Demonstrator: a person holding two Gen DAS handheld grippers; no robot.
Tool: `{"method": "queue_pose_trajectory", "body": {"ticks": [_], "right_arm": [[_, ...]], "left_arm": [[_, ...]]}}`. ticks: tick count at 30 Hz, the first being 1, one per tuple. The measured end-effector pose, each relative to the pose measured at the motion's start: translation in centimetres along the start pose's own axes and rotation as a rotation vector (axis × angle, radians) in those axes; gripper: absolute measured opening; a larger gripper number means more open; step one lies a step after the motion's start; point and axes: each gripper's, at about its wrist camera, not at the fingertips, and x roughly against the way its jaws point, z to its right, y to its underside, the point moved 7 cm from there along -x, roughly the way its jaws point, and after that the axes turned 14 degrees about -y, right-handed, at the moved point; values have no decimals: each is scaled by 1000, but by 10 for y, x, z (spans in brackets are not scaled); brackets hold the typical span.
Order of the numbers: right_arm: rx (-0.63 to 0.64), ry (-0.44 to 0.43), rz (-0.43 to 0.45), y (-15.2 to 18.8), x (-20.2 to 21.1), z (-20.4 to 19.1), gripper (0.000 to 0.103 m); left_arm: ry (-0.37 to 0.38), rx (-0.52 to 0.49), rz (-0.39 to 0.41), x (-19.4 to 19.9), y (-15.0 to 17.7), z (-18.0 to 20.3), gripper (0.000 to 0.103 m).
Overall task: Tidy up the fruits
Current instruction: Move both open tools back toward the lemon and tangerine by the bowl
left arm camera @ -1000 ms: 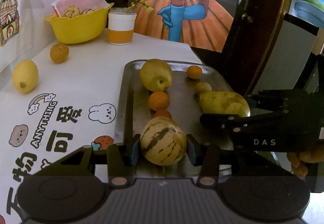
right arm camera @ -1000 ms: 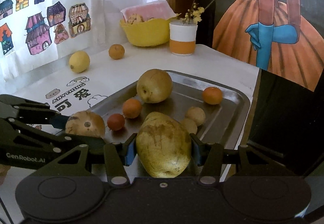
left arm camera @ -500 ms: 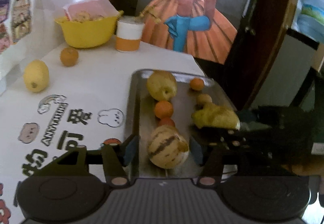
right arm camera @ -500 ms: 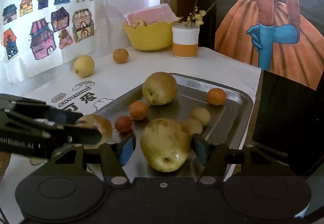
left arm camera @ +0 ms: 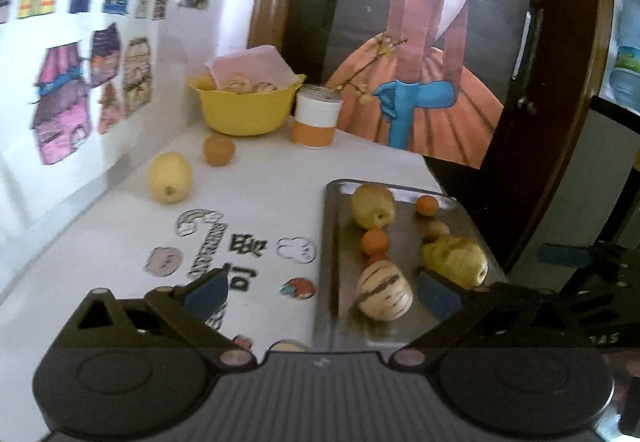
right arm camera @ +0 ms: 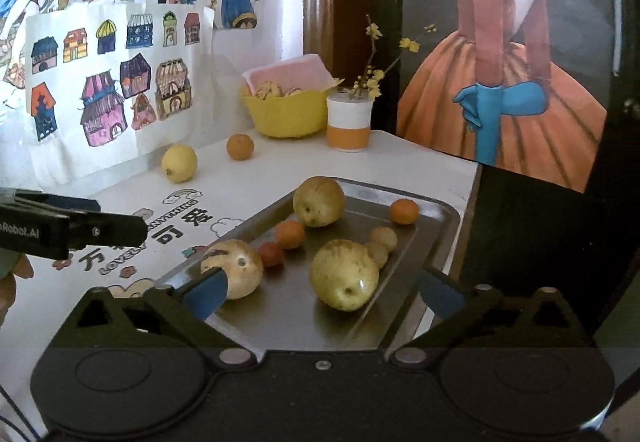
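Holding both tools spread wide with nothing between the fingers, we keep our left gripper (left arm camera: pixel 322 292) and right gripper (right arm camera: pixel 320 292) above the metal tray (right arm camera: pixel 436 242). On it rest the striped melon (left arm camera: pixel 385 295) and a yellow pear (right arm camera: pixel 345 275); farther off, a lemon (right arm camera: pixel 179 163) sits on the table (left arm camera: pixel 260 182).

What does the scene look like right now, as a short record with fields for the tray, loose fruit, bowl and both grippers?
tray: metal tray holding striped melon, two pears, small oranges and other small fruit
loose fruit: lemon and orange on the table
bowl: yellow bowl, fruit inside
left gripper: open, empty
right gripper: open, empty
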Motion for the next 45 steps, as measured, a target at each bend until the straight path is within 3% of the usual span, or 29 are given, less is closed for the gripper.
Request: {"method": "queue_pose_trajectory", "body": {"ticks": [6, 9, 16, 24, 34, 45], "right_arm": [[-48, 5, -35, 15, 27, -23, 102], [-59, -9, -93, 28, 34, -39, 102], [-31, -113, -212, 54, 39, -91, 102], [20, -210, -232, 49, 33, -140, 102], [95, -305, -183, 2, 2, -175, 102], [170, -309, -102, -106, -44, -171, 102]], "left_arm": [[2, -13, -31, 24, 20, -15, 103], [3, -44, -70, 34, 35, -21, 103], [-15, -103, -166, 52, 51, -41, 103], [-86, -112, -161, 74, 47, -76, 103], [-188, -20, -149, 86, 26, -132, 103], [-254, 35, -64, 64, -19, -158, 103]]}}
